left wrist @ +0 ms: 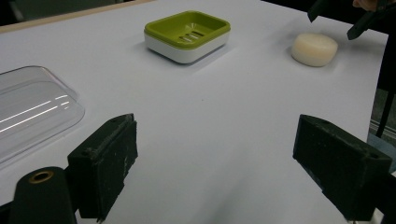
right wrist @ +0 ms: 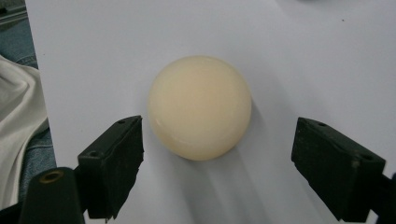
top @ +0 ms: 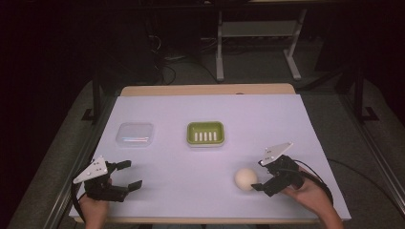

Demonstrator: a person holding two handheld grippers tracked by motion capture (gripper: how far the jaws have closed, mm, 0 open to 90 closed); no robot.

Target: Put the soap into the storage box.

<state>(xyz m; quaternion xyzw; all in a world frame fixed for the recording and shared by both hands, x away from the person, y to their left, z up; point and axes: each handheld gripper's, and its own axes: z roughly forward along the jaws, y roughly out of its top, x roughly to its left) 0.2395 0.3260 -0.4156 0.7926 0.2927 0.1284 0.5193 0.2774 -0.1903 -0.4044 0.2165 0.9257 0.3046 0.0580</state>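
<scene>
A round cream soap bar lies on the white table sheet at the front right. My right gripper is open just to its right, jaws pointing at it. In the right gripper view the soap sits just ahead of the wide-apart jaws, untouched. My left gripper rests open at the front left, nothing between its jaws. A green soap dish with a slotted floor stands mid-table. In the left gripper view the dish is ahead and the soap at the far right.
A clear plastic lid lies left of the dish and shows near the left jaw. The white sheet covers a wooden table. Dark floor, cables and desk legs lie beyond its far edge.
</scene>
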